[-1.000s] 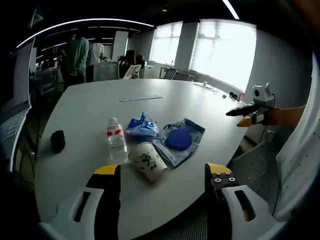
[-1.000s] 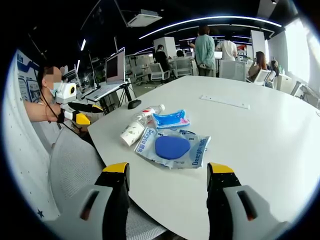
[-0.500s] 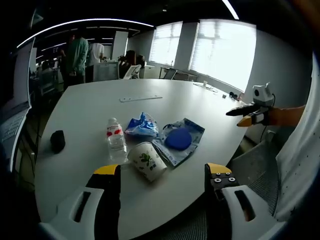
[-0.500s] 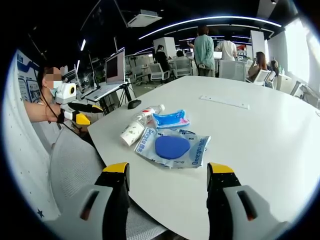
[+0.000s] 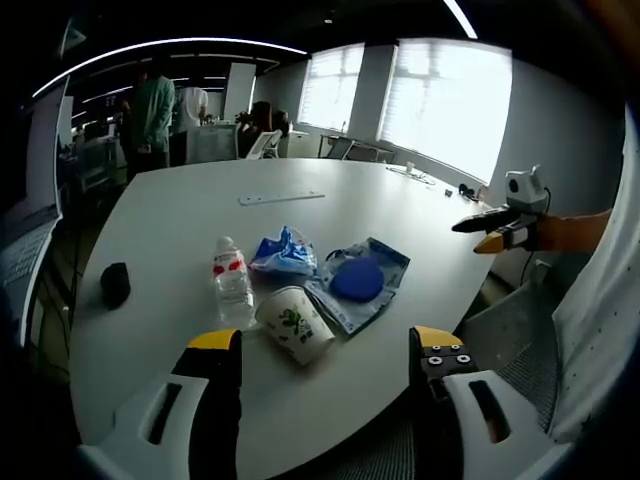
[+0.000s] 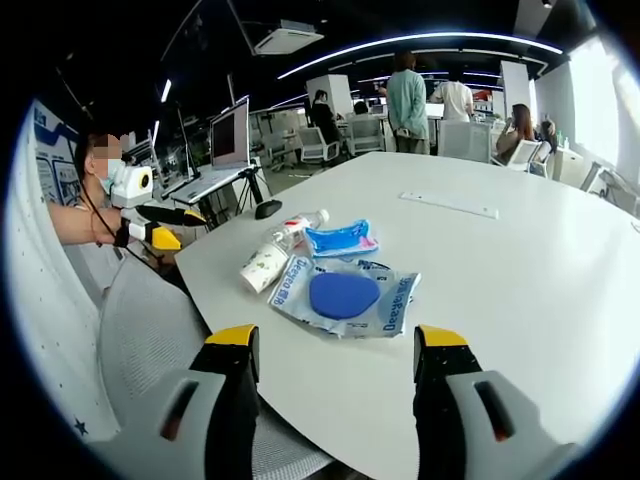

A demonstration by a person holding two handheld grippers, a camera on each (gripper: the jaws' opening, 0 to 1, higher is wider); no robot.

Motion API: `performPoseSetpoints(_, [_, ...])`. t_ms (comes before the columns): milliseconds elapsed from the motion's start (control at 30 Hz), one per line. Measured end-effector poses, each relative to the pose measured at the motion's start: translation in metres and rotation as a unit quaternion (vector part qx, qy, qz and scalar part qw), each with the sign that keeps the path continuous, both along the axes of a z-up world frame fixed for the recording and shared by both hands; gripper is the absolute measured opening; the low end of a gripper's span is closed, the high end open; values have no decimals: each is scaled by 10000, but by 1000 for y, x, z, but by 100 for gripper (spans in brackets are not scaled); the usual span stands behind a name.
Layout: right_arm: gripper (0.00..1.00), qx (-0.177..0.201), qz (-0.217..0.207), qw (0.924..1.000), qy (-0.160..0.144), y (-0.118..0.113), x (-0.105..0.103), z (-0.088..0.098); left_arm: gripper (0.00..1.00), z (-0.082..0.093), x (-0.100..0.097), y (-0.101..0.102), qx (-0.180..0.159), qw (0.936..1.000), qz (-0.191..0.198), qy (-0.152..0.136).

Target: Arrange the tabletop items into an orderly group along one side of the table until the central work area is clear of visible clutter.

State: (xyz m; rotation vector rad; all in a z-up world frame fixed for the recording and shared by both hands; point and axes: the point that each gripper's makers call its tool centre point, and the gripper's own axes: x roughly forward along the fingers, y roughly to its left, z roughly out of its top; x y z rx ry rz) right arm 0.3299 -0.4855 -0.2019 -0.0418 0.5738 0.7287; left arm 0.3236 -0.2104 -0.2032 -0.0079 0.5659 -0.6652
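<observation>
Near the front edge of a white table [image 5: 180, 215] [image 6: 520, 270] lies a cluster: a clear water bottle [image 5: 232, 275] [image 6: 296, 222] on its side, a paper cup [image 5: 296, 321] [image 6: 262, 266] tipped over, a crumpled blue wrapper [image 5: 285, 250] [image 6: 340, 239], and a flat blue-white packet [image 5: 370, 290] [image 6: 385, 300] with a blue round pad [image 5: 357, 277] [image 6: 341, 294] on it. My left gripper [image 5: 327, 345] [image 6: 165, 226] stands open, held off the table's edge short of the cup. My right gripper [image 6: 337, 340] [image 5: 490, 232] is open too, short of the packet.
A black mouse-like object [image 5: 115, 282] [image 6: 267, 207] sits at the table's edge. A long white strip [image 5: 281, 197] [image 6: 450, 205] lies further in. A grey mesh chair [image 6: 140, 340] stands by the near edge. Several people stand at desks beyond, and a laptop [image 6: 225, 150] sits on a stand.
</observation>
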Motion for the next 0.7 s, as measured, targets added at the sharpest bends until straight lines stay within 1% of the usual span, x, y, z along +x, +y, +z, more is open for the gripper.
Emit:
performPoseSetpoints(333, [61, 1, 26, 10000, -26, 1, 5, 2, 67, 2, 4, 0, 19, 10000, -14, -21])
performPoseSetpoints(700, [61, 2, 110, 9999, -56, 7, 12, 5, 67, 5, 9, -2, 17, 10000, -46, -53])
